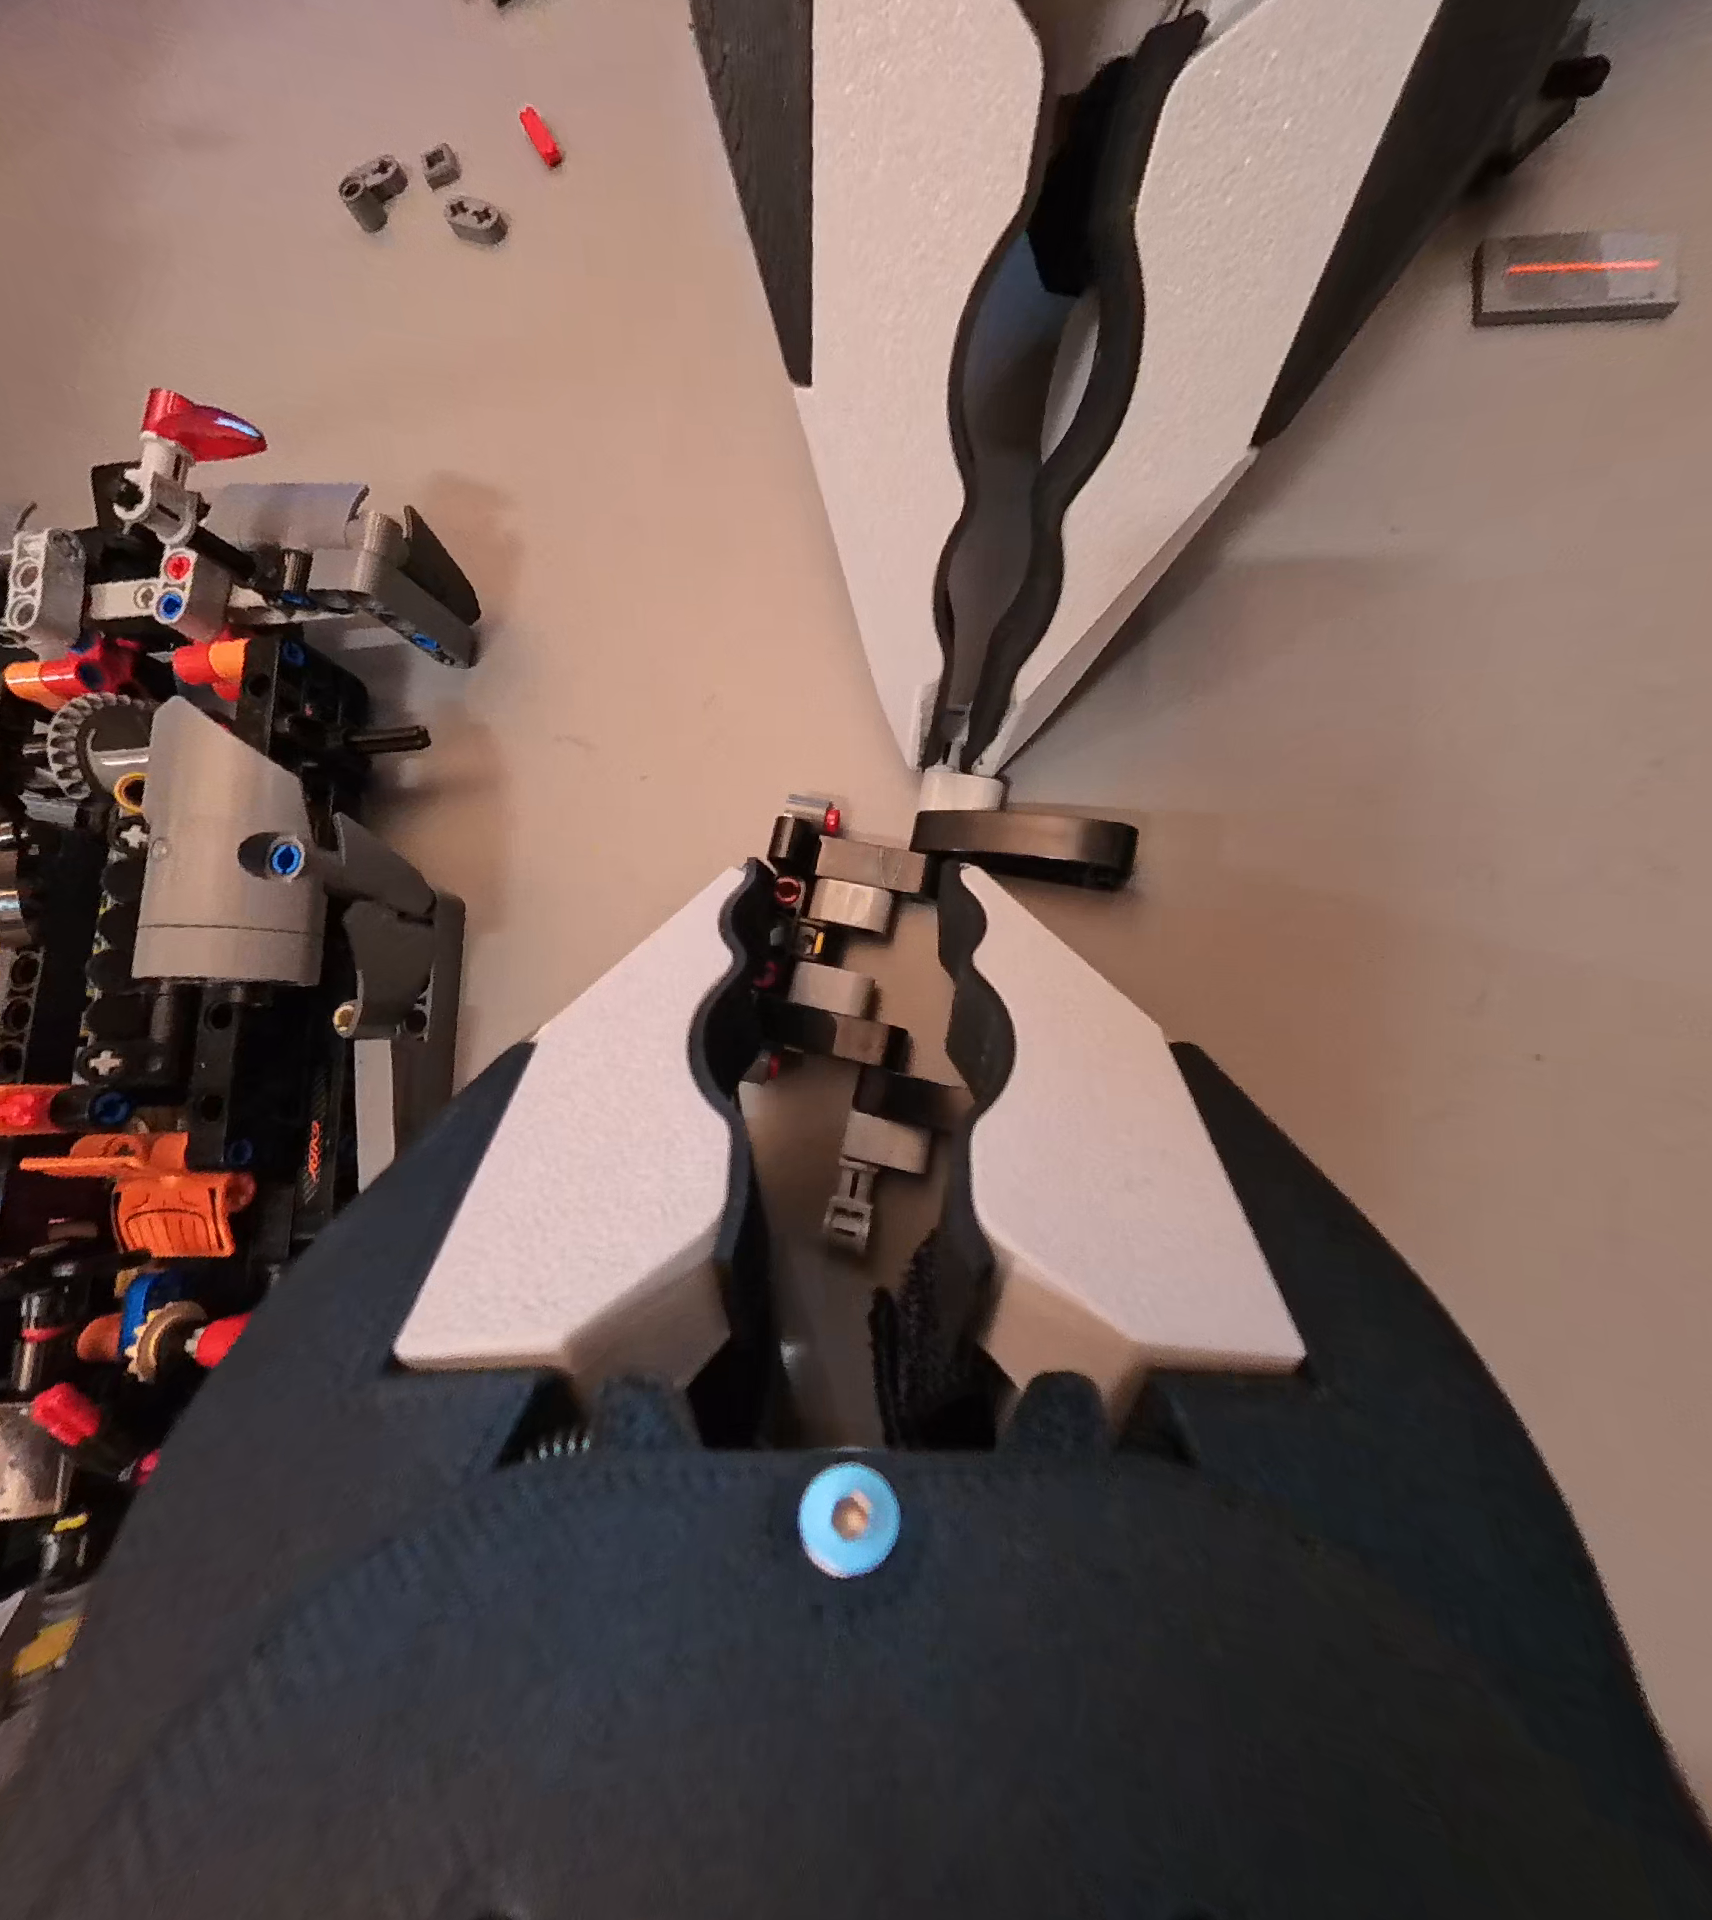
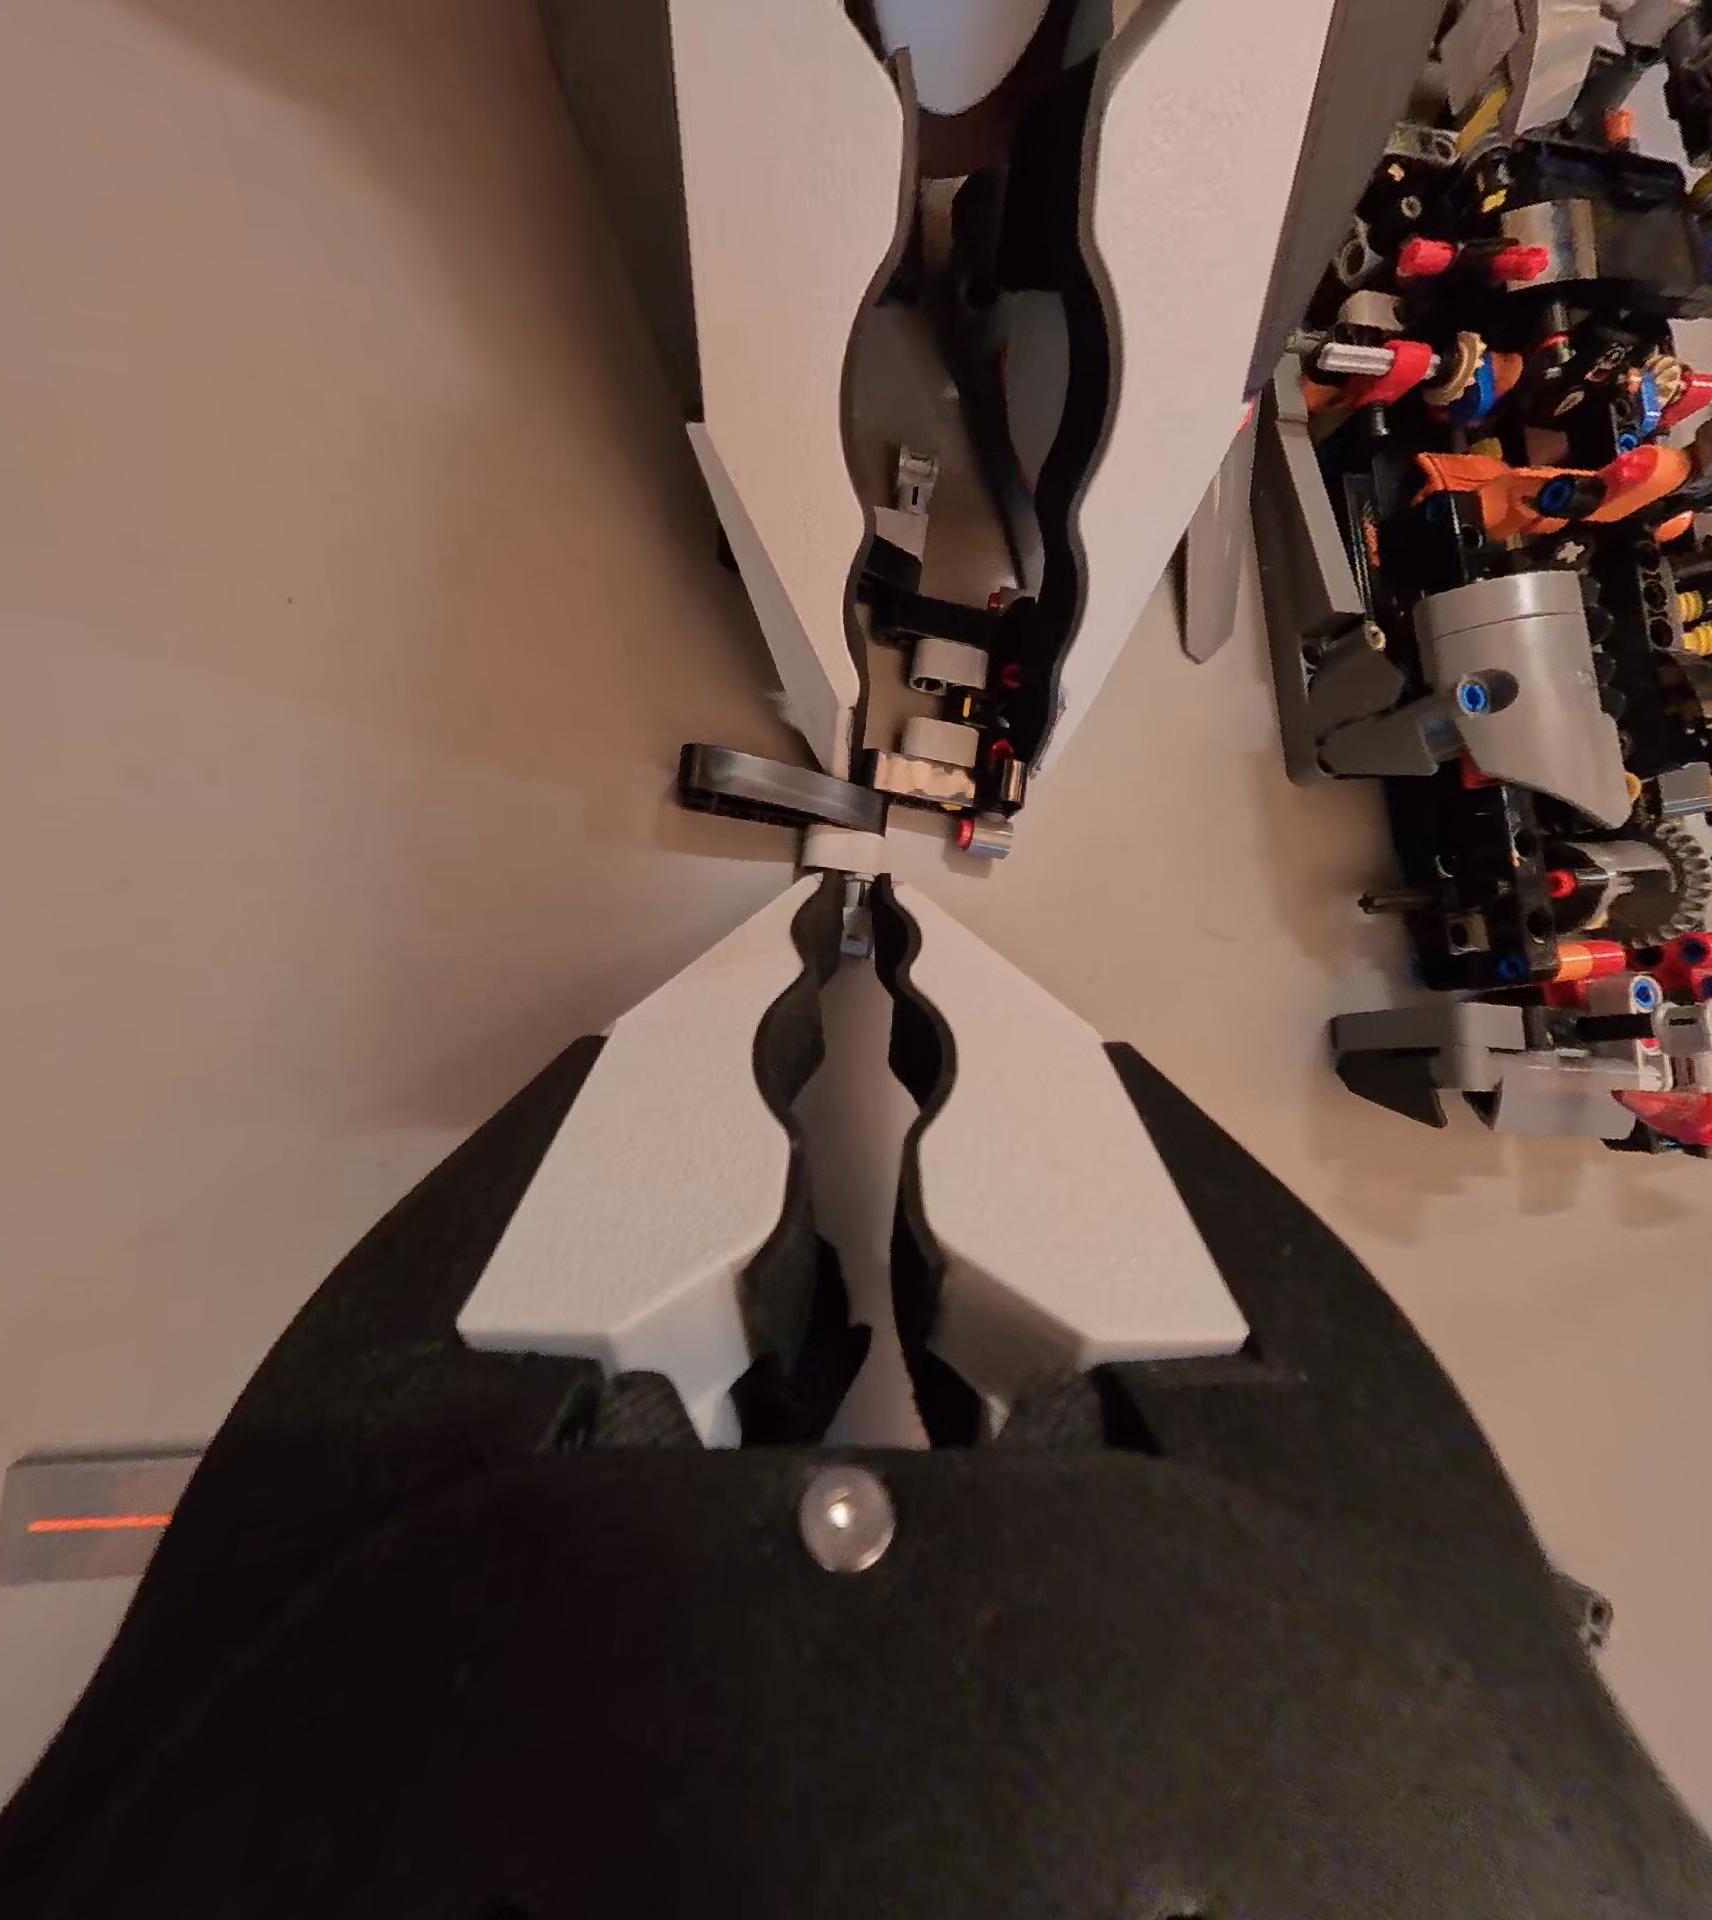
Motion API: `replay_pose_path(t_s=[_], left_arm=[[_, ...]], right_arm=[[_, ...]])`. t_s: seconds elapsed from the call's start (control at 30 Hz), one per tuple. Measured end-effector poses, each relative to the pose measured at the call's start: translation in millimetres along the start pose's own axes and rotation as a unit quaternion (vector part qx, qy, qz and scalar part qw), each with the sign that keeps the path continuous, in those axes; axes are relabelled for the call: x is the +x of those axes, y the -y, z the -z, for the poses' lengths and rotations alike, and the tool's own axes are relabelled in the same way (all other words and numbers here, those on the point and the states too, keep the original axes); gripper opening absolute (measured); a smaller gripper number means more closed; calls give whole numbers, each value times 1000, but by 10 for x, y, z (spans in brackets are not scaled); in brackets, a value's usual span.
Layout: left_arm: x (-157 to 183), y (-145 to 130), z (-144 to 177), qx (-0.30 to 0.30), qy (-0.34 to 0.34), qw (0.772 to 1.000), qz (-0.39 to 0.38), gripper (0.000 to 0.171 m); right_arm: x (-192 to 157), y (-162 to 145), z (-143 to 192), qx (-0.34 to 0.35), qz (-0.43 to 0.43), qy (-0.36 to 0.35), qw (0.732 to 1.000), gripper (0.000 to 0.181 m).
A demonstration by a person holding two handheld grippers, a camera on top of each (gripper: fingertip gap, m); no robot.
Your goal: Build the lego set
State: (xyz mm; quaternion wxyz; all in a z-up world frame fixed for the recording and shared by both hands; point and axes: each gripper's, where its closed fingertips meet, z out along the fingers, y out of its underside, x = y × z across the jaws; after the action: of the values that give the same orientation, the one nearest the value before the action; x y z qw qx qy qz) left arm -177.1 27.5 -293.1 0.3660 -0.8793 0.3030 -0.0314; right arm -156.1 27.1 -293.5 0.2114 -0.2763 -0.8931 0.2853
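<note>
Left gripper (image 1: pixel 847 894) pinched black-and-grey sub-assembly (image 1: pixel 847 977) above table (image 1: pixel 1454 1039), steadying it while right gripper (image 2: pixel 854 894), pressed on grey pin (image 2: pixel 854 920), apparently seated it; main model (image 1: pixel 135 935) sat beside.

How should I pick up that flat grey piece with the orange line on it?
Come straight down from above and pinch the flat grey piece across its narrow width, one finger on each long edge. It lies flat and thin on the table, so there is little side to grab from low down. Its long edges are straight, and nothing sits beside them.
</note>
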Motion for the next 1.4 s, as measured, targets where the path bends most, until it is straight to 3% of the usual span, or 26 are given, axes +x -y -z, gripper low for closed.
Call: replay_pose_path(t_s=[0.07, 0.13, 0.27, 0.43, 0.6, 0.77, 1.03, 1.4], left_arm=[[-5, 1, 2, 5, 3, 1000, -2, 31], [12, 23, 4, 17, -2, 1000, 8, 32], [30, 88, 57, 29, -2, 1000, 9, 38], [43, -3, 76, 8, -7, 1000, 11, 32], [66, 39, 101, 11, -5, 1000, 5, 20], [106, 53, 119, 12, -12, 1000, 4, 20], [298, -40, 132, -10, -67, 998, 18, 16], [-89, 113, 468, 74, 9, 996, 48, 22]], right_arm=[[3, 0, 6, 10, -18, 7, 1000, 5], [24, 3, 45, 20, -45, 14, 999, 23], [30, 5, 147, 12, -41, 11, 999, 24], [-3, -73, 234, -4, -61, 4, 998, 23], [-313, 228, 387, 15, -66, 25, 997, 20], [-560, 322, 157, -12, -43, 27, 999, 22], [-405, 29, 157, -76, -73, -9, 994, 24], [-188, 76, 182, -50, -195, -26, 979, 30]])
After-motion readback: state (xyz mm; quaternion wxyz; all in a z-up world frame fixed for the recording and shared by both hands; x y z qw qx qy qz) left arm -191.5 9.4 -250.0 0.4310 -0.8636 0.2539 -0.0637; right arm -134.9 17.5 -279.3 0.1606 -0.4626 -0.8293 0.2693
